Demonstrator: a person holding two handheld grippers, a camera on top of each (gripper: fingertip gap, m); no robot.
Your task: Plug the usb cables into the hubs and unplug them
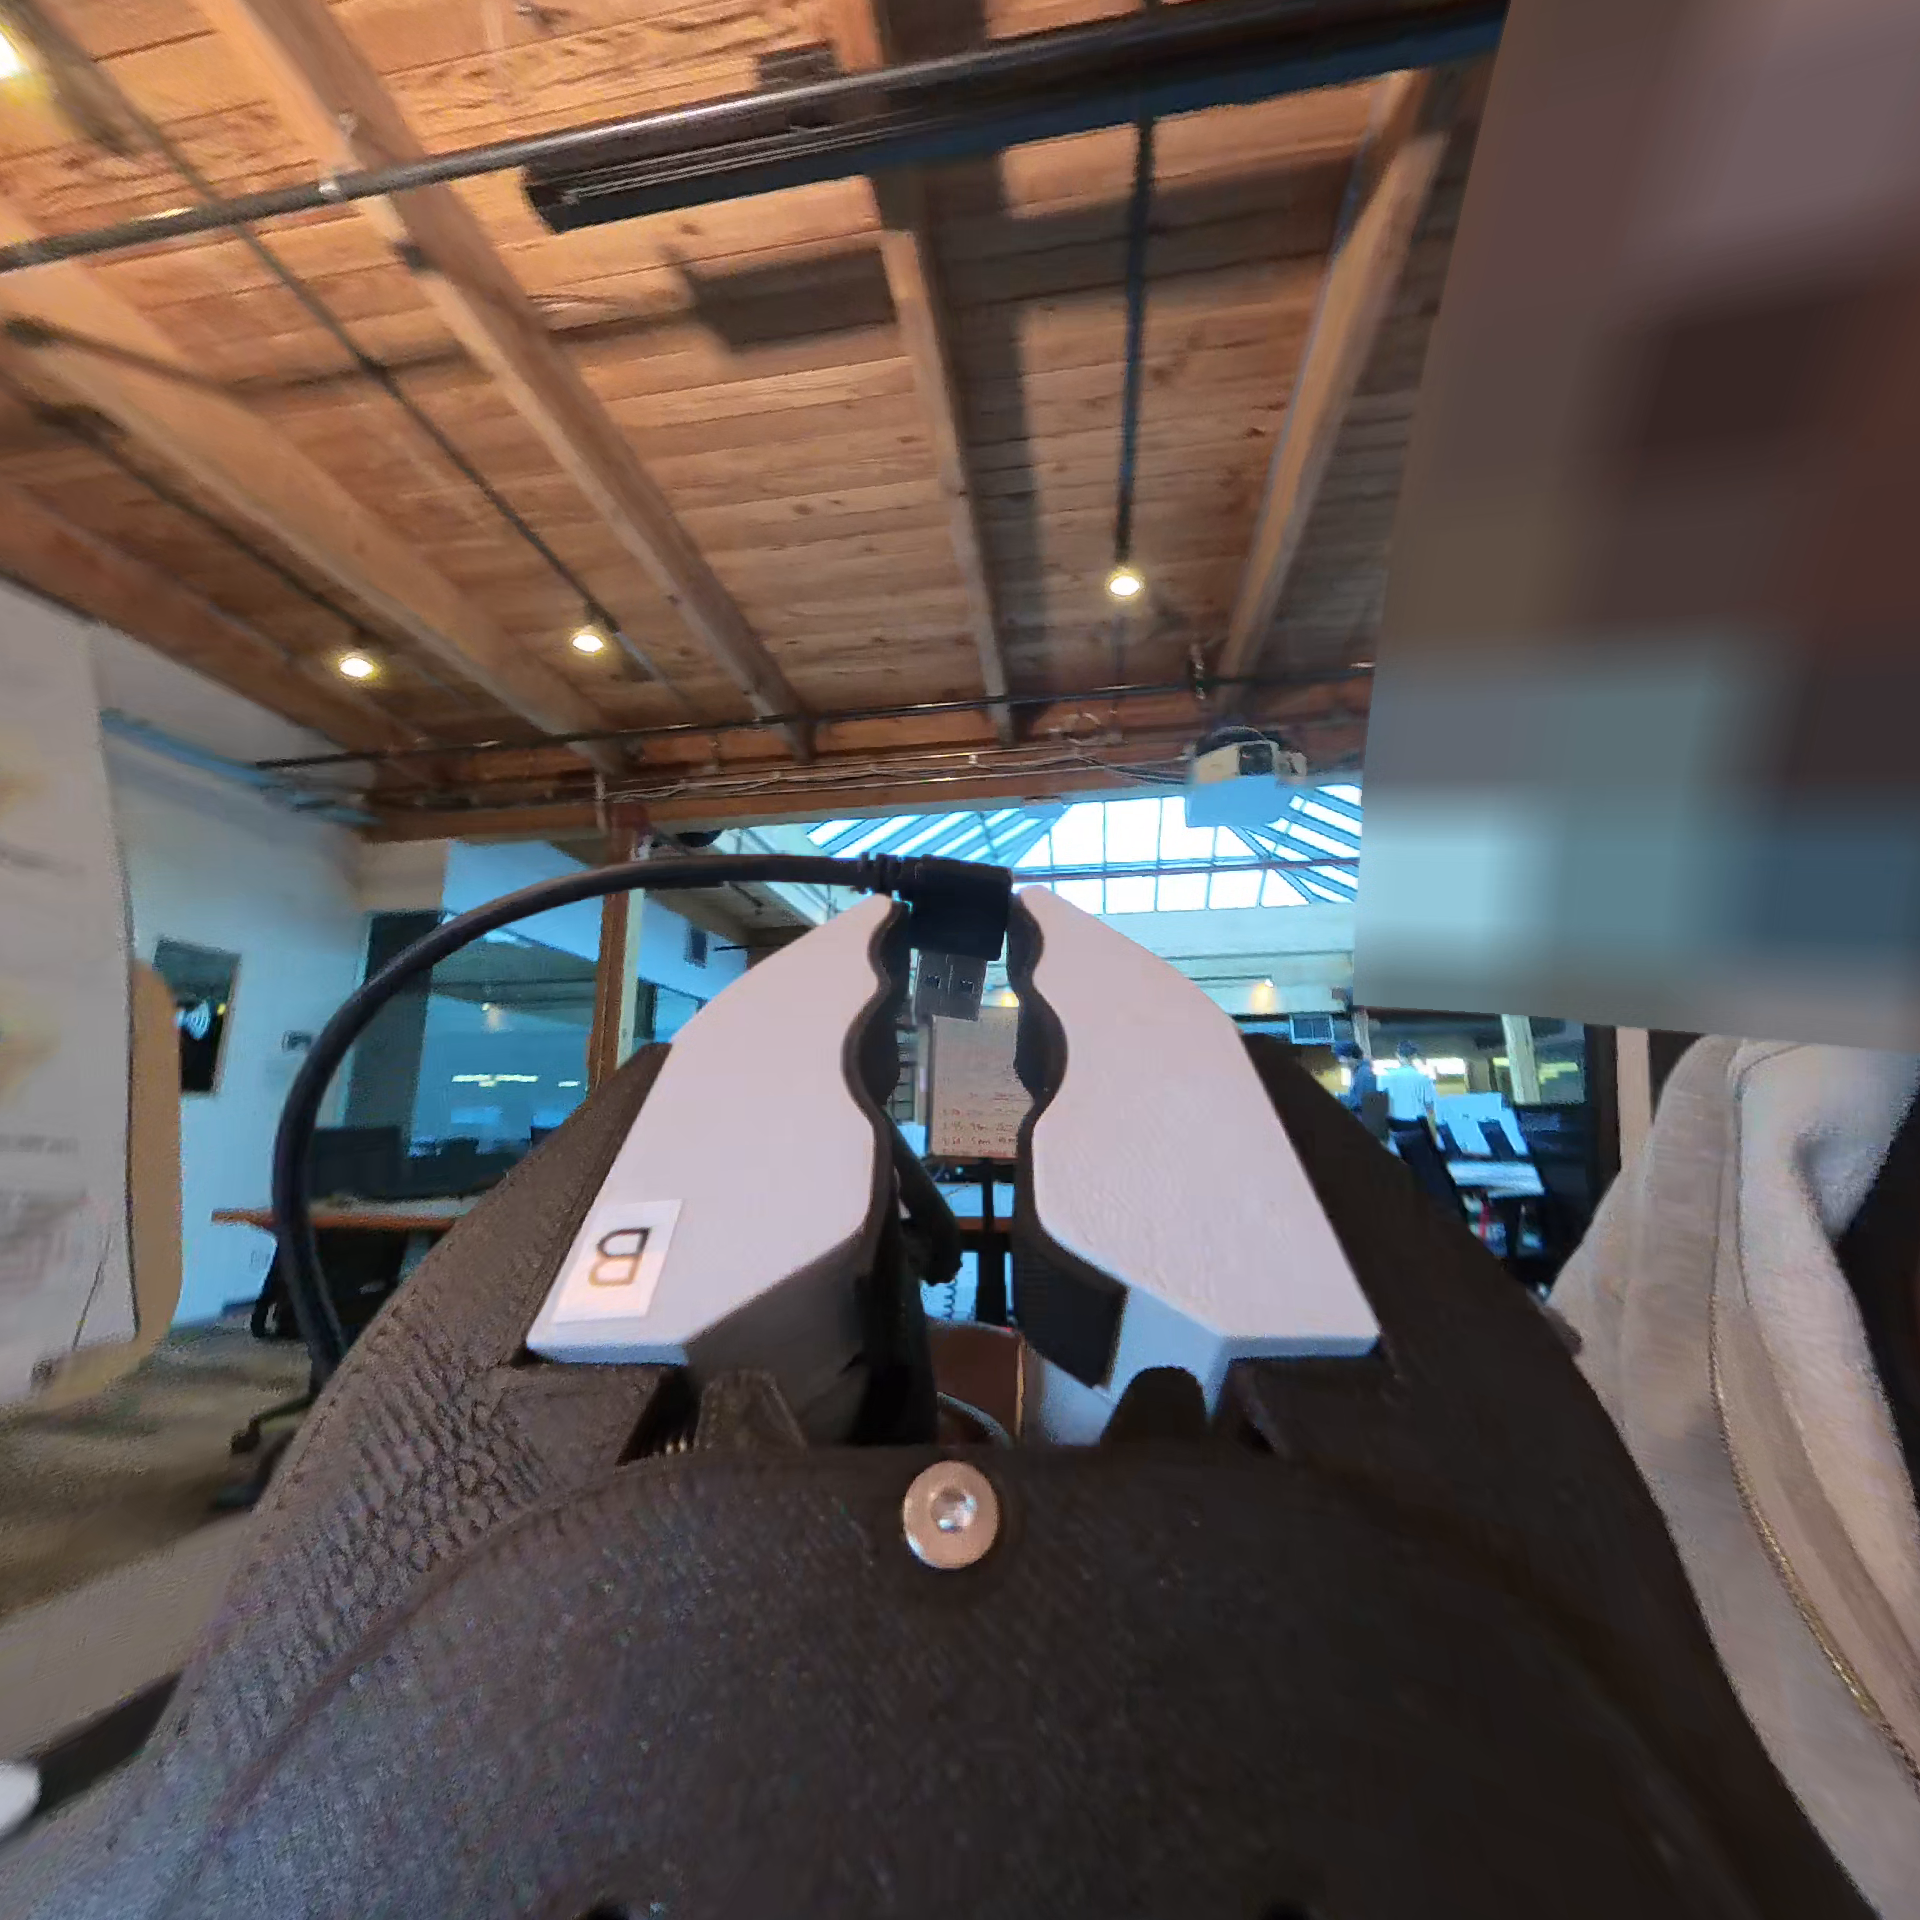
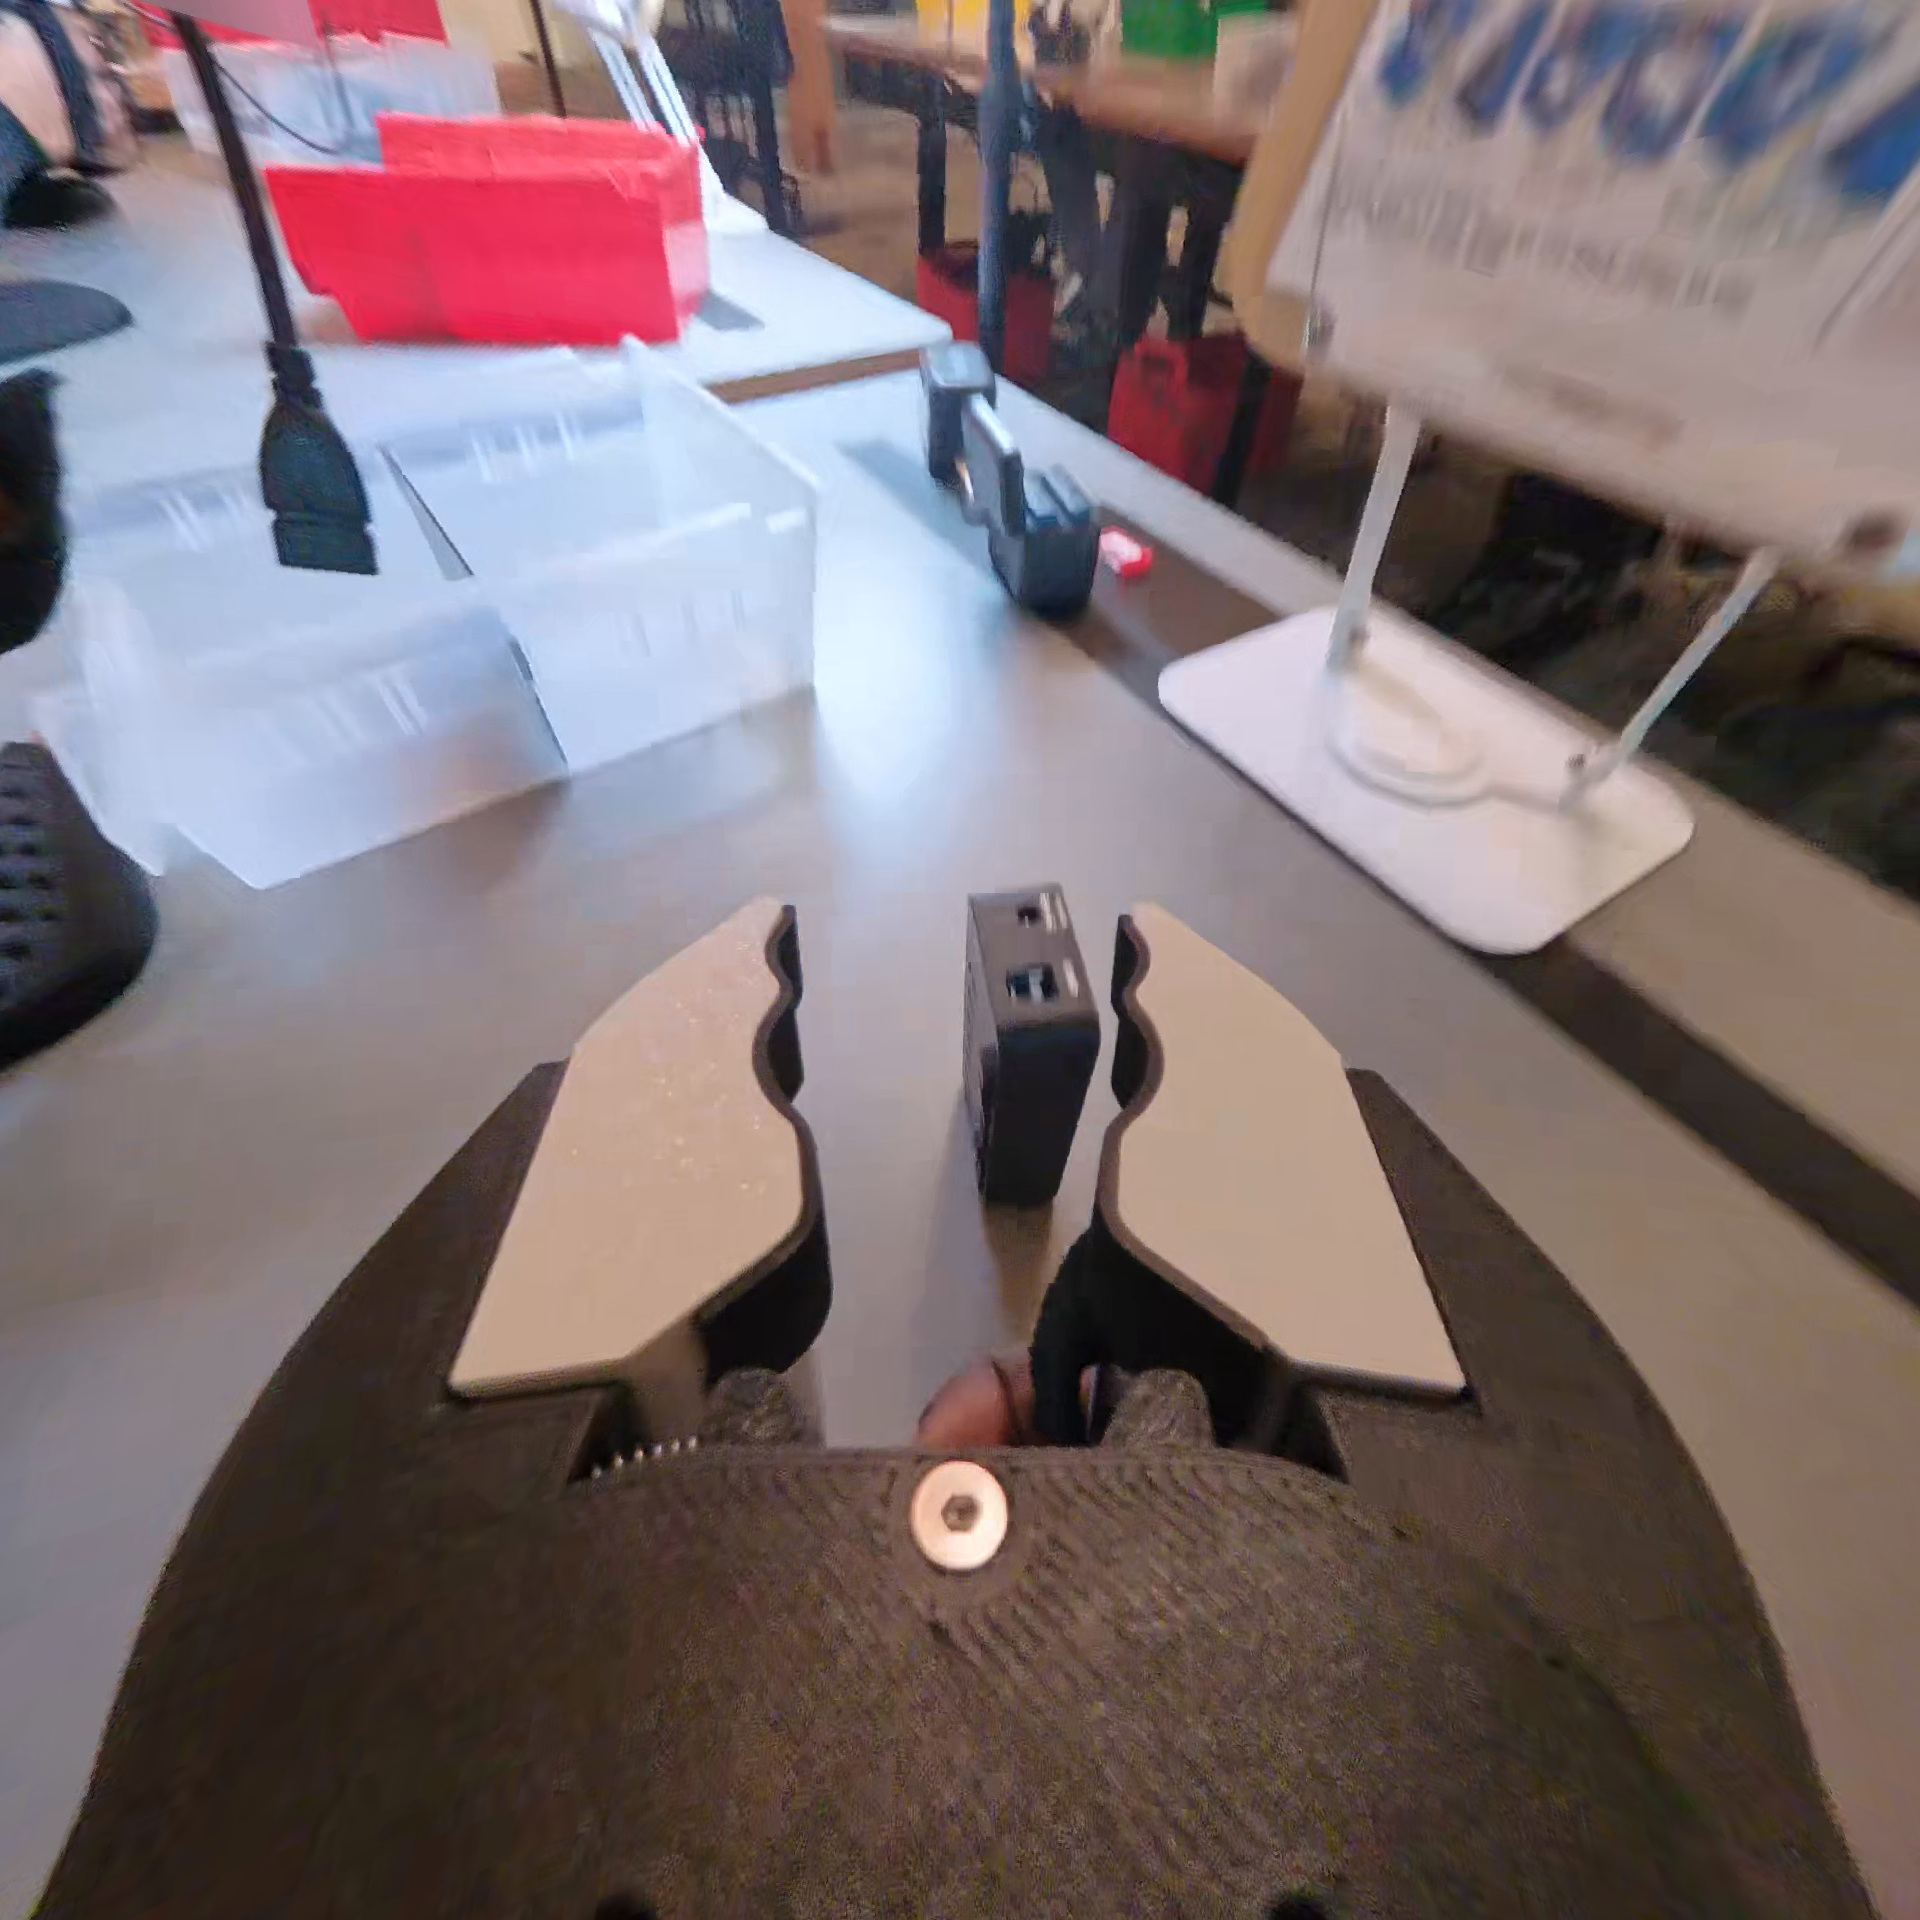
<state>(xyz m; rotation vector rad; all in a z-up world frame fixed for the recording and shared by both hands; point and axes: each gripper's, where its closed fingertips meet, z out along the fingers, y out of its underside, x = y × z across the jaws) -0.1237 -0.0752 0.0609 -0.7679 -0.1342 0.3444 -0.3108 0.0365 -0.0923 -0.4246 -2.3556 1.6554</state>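
Left claw (image 1: 956, 920) points upward toward the wooden ceiling (image 1: 644, 416). Its two pale fingers are drawn in narrow and clamp the black right-angle plug of a USB cable (image 1: 961, 914) between the tips. The metal connector end hangs down into the gap between the fingers. The cable's cord leaves the plug to the left, arcs over and drops down past the left side of the claw body. A white sticker (image 1: 613, 1257) sits on the left finger. A light-coloured sleeve (image 1: 1725, 1351) shows at the right edge.

Right claw (image 2: 956, 935) is low over the grey counter (image 2: 416, 1039), fingers spread wide, gripping nothing. A small black hub (image 2: 1023, 1039) lies on the counter between the fingers, nearer the right one; cannot tell whether it touches that finger. Its ports face up and away.

Farther off in the right wrist view: a second black cable end (image 2: 312, 488), a socket-type connector, hangs in the air above clear plastic bins (image 2: 468, 623) at left, well apart from the hub. A red bin (image 2: 488, 239) stands behind the clear ones. A black device (image 2: 1013, 488) lies on the counter beyond the hub. A white stand base (image 2: 1423, 769) sits to the right, carrying a tilted board (image 2: 1610, 229), blurred.
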